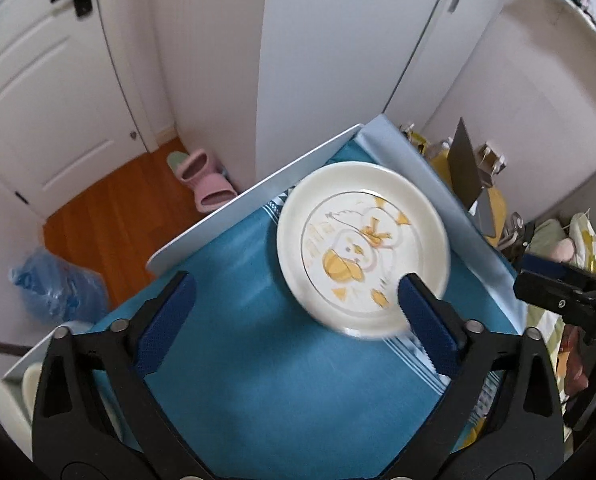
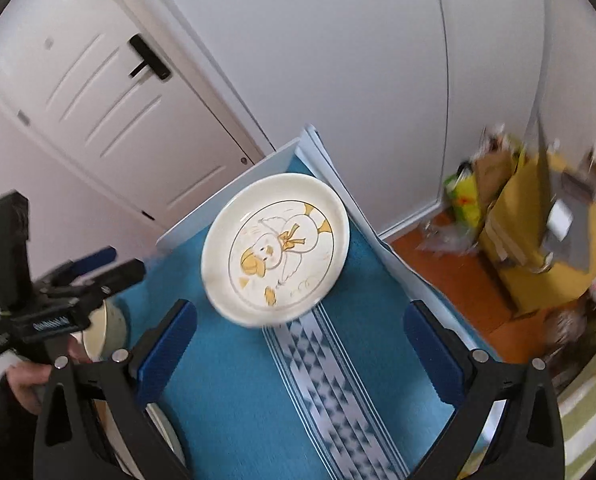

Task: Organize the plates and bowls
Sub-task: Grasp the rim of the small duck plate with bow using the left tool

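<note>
On a small table spread with a teal cloth, a round cream plate lies flat near the far corner, its shallow well printed with a yellow-billed cartoon duck wearing a yellow bow, ringed by a thin line. The plate holds nothing. It sits partly over the cloth's white-and-blue triangle-patterned stripe.

The left gripper hangs above the cloth with its jaws spread wide and empty; its right blue, ribbed pad overlaps the plate's near rim in that view, though whether it touches cannot be told. The rest of the plate lies beyond and to the right of the fingertips. The right gripper is likewise splayed and holds nothing, the plate just beyond its fingertips, nearer the left pad and apart from both.

At the table's left edge, a pale bowl stands behind the left gripper as seen from the right wrist, with another cream dish's rim closer in; their contents are not visible.

Beyond the table are a white panelled door, wood floor, pink slippers and a blue plastic bag.
</note>
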`<state>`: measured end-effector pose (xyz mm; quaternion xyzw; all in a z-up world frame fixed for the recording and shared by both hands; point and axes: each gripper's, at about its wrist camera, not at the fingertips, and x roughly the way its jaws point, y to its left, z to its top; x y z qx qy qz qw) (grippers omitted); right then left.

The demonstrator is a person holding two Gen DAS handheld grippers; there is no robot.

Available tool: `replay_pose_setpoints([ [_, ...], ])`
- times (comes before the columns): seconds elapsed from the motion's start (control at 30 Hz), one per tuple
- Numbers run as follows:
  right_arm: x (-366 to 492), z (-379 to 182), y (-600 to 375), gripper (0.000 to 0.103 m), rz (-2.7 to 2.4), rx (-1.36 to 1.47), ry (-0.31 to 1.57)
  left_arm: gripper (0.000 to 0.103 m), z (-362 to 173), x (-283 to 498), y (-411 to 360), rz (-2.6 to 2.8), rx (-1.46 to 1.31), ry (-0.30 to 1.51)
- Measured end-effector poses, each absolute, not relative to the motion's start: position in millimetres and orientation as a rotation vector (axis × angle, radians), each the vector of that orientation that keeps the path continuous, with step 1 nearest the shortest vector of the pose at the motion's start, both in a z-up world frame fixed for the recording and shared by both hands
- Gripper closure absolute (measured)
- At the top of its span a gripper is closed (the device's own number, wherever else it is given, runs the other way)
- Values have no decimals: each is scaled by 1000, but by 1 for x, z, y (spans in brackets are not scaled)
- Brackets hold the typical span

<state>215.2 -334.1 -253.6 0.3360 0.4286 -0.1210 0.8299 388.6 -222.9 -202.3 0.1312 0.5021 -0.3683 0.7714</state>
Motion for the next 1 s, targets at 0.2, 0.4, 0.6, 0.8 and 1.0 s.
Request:
replay_pose_setpoints([
  [0.2, 240, -301, -348, 38, -244, 817, 901, 46, -255, 427, -250, -816, 266, 1189],
  [0.4, 252, -315, -355, 45, -254, 799, 887, 57, -279, 438, -261, -838, 264, 1225],
  [0.6, 258, -324, -360, 68, -259, 801, 892, 75, -286, 441, -266, -838, 269, 1224],
  [0.8, 259, -329, -358, 90, -284, 785, 906, 88, -289, 445, -269, -840, 280, 1225],
  [1.0, 258, -329, -363, 91, -273, 797, 908, 88, -286, 443, -270, -825, 273, 1221],
])
